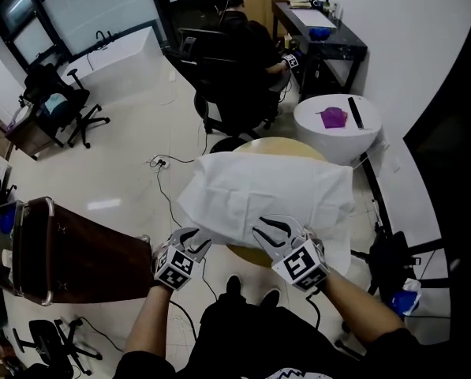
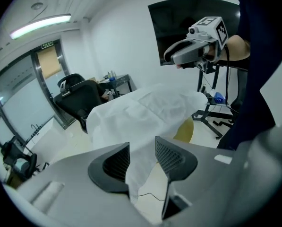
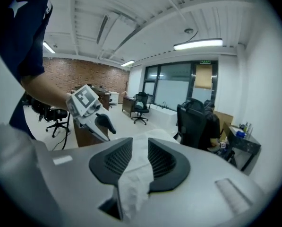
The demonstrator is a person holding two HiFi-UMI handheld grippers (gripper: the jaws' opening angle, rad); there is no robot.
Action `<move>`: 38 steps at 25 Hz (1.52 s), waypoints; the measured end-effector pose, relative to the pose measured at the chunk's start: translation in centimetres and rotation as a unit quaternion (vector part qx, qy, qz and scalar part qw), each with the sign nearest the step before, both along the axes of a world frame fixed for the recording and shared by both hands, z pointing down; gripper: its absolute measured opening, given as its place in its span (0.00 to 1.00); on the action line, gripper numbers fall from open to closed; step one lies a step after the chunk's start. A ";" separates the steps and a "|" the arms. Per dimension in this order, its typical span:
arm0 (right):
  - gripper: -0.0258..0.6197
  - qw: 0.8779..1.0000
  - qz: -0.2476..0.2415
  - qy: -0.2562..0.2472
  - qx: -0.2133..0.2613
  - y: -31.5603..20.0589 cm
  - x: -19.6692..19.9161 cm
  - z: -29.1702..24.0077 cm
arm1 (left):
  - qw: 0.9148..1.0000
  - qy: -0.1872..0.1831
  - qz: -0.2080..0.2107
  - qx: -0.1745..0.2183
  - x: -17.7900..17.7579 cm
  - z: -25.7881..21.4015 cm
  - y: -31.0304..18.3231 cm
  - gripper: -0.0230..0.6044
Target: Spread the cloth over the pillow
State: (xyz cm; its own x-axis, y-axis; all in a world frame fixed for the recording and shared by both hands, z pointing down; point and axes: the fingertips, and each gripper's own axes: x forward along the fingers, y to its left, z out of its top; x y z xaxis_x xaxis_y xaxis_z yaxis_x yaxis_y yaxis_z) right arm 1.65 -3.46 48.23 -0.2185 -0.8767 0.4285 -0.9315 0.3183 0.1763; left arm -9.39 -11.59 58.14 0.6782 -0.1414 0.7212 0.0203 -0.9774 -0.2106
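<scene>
A white cloth [image 1: 267, 192] lies spread over a round tan pillow [image 1: 281, 144], whose yellow edge shows under the near hem [image 1: 251, 256]. My left gripper [image 1: 194, 239] is at the cloth's near left corner. In the left gripper view the jaws [image 2: 142, 157] stand apart and a fold of cloth [image 2: 141, 167] hangs loose between them, against the left pad. My right gripper [image 1: 273, 229] is over the near right part of the cloth. Its jaws [image 3: 140, 155] are parted, with a crumpled strip of cloth [image 3: 133, 183] lying in the gap.
A person sits in a black office chair [image 1: 235, 69] beyond the pillow. A white round side table [image 1: 338, 129] with a purple object stands at the right. A brown cabinet [image 1: 77, 259] is at the left, a black stand [image 1: 393, 259] at the right, and a cable [image 1: 168, 188] lies on the floor.
</scene>
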 end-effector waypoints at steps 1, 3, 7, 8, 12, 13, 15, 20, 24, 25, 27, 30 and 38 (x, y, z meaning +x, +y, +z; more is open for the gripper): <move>0.22 1.000 -0.010 0.003 -0.007 -0.7 -1.4 0.2 | 1.000 -0.005 -0.008 0.002 -0.9 0.4 -1.1 0.29; 0.22 0.999 -0.028 0.012 -0.015 -2.2 -3.8 0.6 | 1.000 -0.016 -0.020 0.007 -2.7 1.3 -3.5 0.29; 0.22 0.998 -0.045 0.034 -0.035 -5.4 -7.0 2.0 | 0.999 -0.038 -0.028 0.009 -4.9 3.3 -8.2 0.29; 0.23 0.997 -0.045 0.040 -0.041 -6.2 -7.7 2.5 | 0.999 -0.044 -0.025 0.007 -5.2 3.9 -9.1 0.29; 0.23 0.994 -0.050 0.077 -0.063 -10.2 -10.6 4.6 | 0.998 -0.065 0.001 0.002 -5.8 6.4 -12.7 0.29; 0.24 0.992 -0.054 0.090 -0.068 -11.3 -11.4 5.4 | 0.998 -0.069 0.006 0.000 -5.8 7.1 -13.6 0.29; 0.24 0.988 -0.061 0.119 -0.079 -13.4 -12.8 7.1 | 0.997 -0.078 0.014 -0.006 -5.7 8.7 -15.3 0.29; 0.26 0.979 -0.050 0.155 -0.125 -16.5 -14.6 11.2 | 0.993 -0.106 0.049 -0.005 -4.5 13.0 -18.8 0.29; 0.26 0.967 -0.039 0.196 -0.156 -17.1 -14.3 13.7 | 0.990 -0.116 0.084 0.010 -3.1 14.7 -20.3 0.29; 0.26 0.962 -0.040 0.213 -0.163 -17.1 -14.1 14.2 | 0.988 -0.122 0.094 0.017 -2.8 15.2 -20.5 0.29; 0.26 0.956 -0.041 0.234 -0.173 -17.0 -13.9 15.1 | 0.983 -0.138 0.119 0.032 -2.4 16.4 -20.6 0.29; 0.26 0.958 -0.033 0.222 -0.182 -16.7 -14.1 15.6 | 0.975 -0.156 0.152 0.050 -2.2 17.8 -20.5 0.32; 0.26 0.965 0.002 0.199 -0.173 -16.8 -12.7 14.3 | 0.973 -0.115 0.170 0.104 -1.1 13.8 -21.0 0.04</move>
